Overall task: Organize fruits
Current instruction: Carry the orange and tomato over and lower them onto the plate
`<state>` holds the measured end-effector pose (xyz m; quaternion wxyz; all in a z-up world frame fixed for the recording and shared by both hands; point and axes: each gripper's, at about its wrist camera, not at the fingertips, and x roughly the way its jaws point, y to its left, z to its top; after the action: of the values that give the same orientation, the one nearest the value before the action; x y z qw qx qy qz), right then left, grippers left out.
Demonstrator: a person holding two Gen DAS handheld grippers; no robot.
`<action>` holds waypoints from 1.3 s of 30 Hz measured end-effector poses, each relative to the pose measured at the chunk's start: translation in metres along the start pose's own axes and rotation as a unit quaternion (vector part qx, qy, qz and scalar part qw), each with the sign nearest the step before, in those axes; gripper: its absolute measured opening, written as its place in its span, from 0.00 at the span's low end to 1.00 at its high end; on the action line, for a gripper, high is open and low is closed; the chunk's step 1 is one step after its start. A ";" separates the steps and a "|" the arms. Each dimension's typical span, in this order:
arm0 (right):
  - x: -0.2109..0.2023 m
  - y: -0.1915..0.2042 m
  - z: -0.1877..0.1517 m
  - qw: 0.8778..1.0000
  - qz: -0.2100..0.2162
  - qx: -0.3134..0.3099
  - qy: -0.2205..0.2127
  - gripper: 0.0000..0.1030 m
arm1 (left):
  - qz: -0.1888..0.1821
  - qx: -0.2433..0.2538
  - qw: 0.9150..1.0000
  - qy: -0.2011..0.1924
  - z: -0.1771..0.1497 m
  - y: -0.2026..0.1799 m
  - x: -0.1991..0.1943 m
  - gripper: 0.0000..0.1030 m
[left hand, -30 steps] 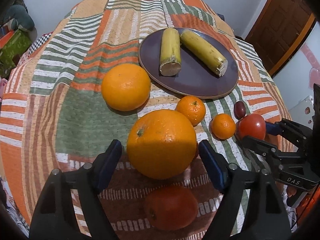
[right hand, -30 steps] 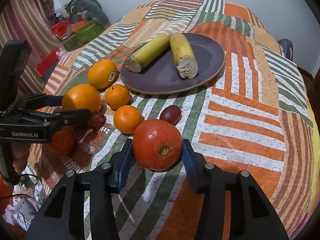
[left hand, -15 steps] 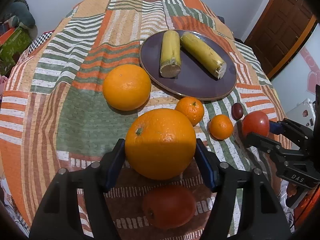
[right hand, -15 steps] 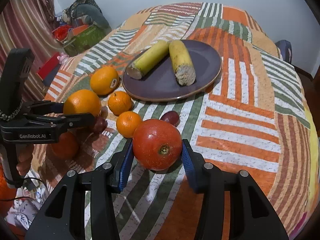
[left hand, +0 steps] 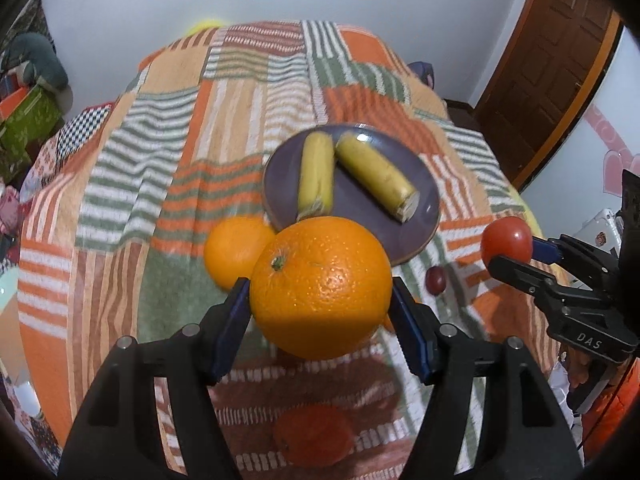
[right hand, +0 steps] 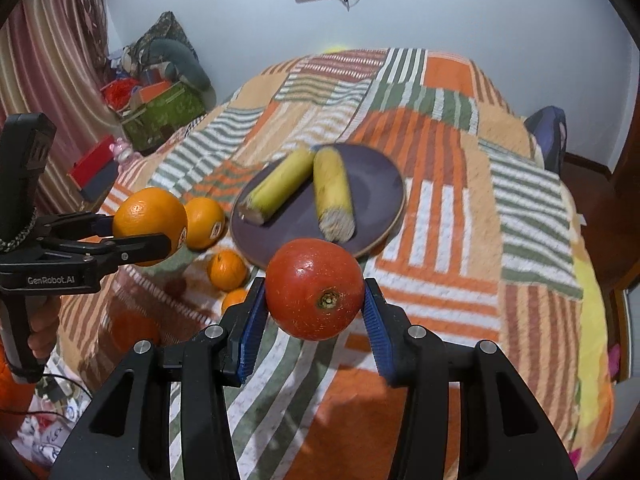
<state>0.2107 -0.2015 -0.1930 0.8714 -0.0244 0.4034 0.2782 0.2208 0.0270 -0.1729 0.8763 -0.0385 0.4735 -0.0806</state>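
My left gripper (left hand: 320,300) is shut on a large orange (left hand: 322,286) and holds it above the patchwork cloth; it also shows in the right wrist view (right hand: 150,222). My right gripper (right hand: 314,304) is shut on a red tomato (right hand: 314,288), lifted off the cloth, also seen in the left wrist view (left hand: 506,240). A dark purple plate (right hand: 372,196) behind them holds two banana pieces (right hand: 332,192). On the cloth lie a second orange (left hand: 232,250), two small tangerines (right hand: 227,270), a dark plum (left hand: 435,279) and a second tomato (left hand: 314,442).
The table has a striped patchwork cloth (left hand: 132,184). Boxes and clutter (right hand: 160,112) stand on the floor to the left. A wooden door (left hand: 560,60) is at the right. The cloth's right edge (right hand: 592,280) drops off near a chair.
Both grippers closed on their fruit and lifted it off the cloth. The orange and the tomato now hang above the table, nearer the plate.
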 end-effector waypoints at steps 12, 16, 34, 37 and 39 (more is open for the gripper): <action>0.001 -0.017 0.022 1.000 -0.015 -0.006 -0.025 0.42 | -0.015 0.037 0.999 -0.017 0.034 -0.032 0.016 0.65; 0.006 -0.024 0.026 0.999 -0.015 -0.002 -0.030 0.42 | -0.017 0.044 0.999 -0.010 0.042 -0.037 0.029 0.65; 0.054 -0.042 0.048 1.000 -0.011 -0.006 -0.014 0.42 | -0.006 0.039 0.999 0.010 0.065 -0.040 0.082 0.65; 0.064 -0.045 0.052 1.000 -0.009 -0.003 -0.008 0.42 | -0.002 0.039 0.999 0.013 0.066 -0.039 0.089 0.65; 0.070 -0.047 0.053 1.000 -0.009 -0.002 -0.004 0.42 | -0.004 0.036 0.999 0.018 0.067 -0.038 0.094 0.65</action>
<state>0.3074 -0.1941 -0.2157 0.8756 -0.0283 0.3989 0.2708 0.3233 -0.0273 -0.2079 0.8679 -0.0071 0.4862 -0.1019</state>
